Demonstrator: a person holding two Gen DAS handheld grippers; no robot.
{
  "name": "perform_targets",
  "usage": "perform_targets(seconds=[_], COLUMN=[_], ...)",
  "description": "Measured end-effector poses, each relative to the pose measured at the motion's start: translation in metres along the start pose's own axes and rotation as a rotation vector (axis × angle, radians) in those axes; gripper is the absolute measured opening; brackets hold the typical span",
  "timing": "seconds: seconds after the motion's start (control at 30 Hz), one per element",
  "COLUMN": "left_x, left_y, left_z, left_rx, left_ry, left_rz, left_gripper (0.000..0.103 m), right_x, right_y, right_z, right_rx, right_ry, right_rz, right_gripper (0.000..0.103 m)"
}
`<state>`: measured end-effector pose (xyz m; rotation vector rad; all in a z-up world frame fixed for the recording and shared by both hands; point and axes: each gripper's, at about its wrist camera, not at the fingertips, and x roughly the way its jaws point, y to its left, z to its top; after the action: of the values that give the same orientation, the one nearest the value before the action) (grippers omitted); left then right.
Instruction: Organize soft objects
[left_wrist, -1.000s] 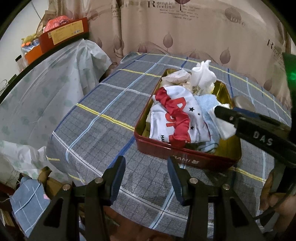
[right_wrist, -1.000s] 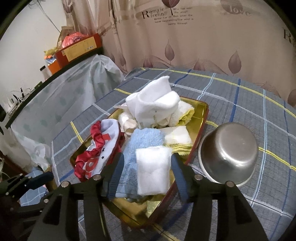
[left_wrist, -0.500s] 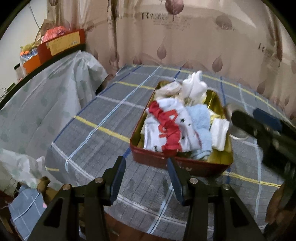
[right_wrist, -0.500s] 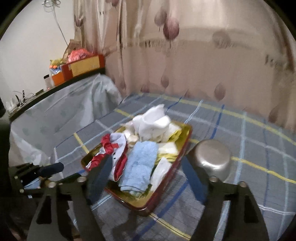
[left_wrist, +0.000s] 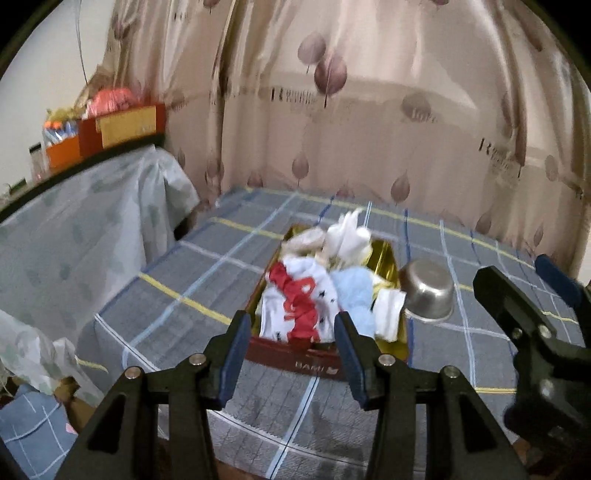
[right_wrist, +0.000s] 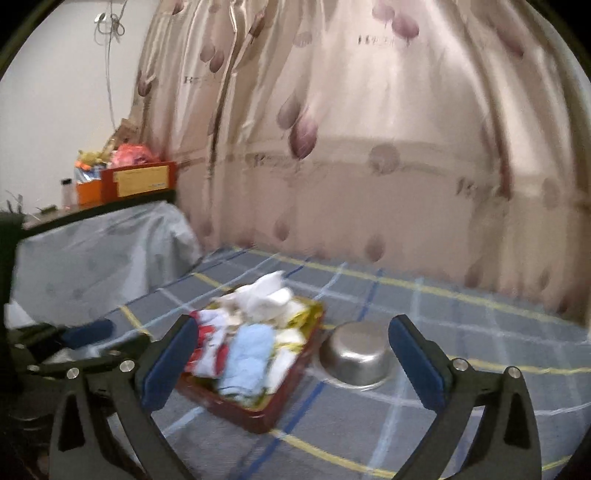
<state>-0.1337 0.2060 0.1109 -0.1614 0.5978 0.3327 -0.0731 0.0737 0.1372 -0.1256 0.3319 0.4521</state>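
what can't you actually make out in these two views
- Tin floor and lower cloths: hidden under the piled cloths, both views.
- Tin's label: partly covered by the left tool, left view.
- Steel bowl contents: it lies upside down.
- Cloth folds and curtain lettering: motion blur, right view.
- Shelf boxes: too small and blurred to read.
- Right tool: open, empty.
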Motion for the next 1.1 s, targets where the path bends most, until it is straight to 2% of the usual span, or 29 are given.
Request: perform_targets(seconds=[0.13, 0.2, 0.27, 0.37, 0.47, 0.63, 0.73, 0.93, 1.1], left_x=[-0.022, -0.032, -0.038, -0.041, -0.043, -0.047, -0.045, -0.037, -0.027], left_y=[-0.002, 0.002, 0.008, 0.01, 0.006, 0.002, 0.004, 0.0, -0.003], left_z=[0.001, -0.002, -0.006, -0.012, -0.014, -0.019, -0.019, -0.02, -0.022], left_rx=[-0.007, -0.038, -0.064, -0.06, -0.033, -0.023, -0.036, 0.006, 0.015], left_ry=[-0.066, -0.091, -0.098, -0.109, -0.131, -0.175, -0.162, -0.127, -0.056], left_rz=[0.05, 0.048, 0.033, 0.044, 0.046, 0.025, -0.004, 0.017, 0.014], left_gripper=[0.048, 0.048, 0.048, 0.048, 0.048, 0.048, 0.048, 0.048, 0.048], right_x=[-0.017, -0.025, -0.03, -0.037, -0.045, -0.041, -0.04, -0.037, -0.034], right_y=[-0.001, 0.002, 0.004, 0.009, 0.01, 0.005, 0.001, 0.007, 0.005], right_z=[0.001, -0.001, -0.004, -0.01, -0.017, -0.02, -0.021, -0.025, -0.026], right_rx=[0.006, -0.004, 0.004, 0.009, 0.005, 0.035, 0.059, 0.042, 0.048], right_ry=[-0.023, -0.043, -0.046, -0.051, -0.063, -0.026, -0.018, -0.004, 0.01], right_rz=[-0.055, -0.103, -0.114, -0.175, -0.159, -0.153, -0.134, -0.118, -0.116], right_gripper=[0.102, 0.102, 0.102, 0.102, 0.102, 0.102, 0.102, 0.102, 0.102])
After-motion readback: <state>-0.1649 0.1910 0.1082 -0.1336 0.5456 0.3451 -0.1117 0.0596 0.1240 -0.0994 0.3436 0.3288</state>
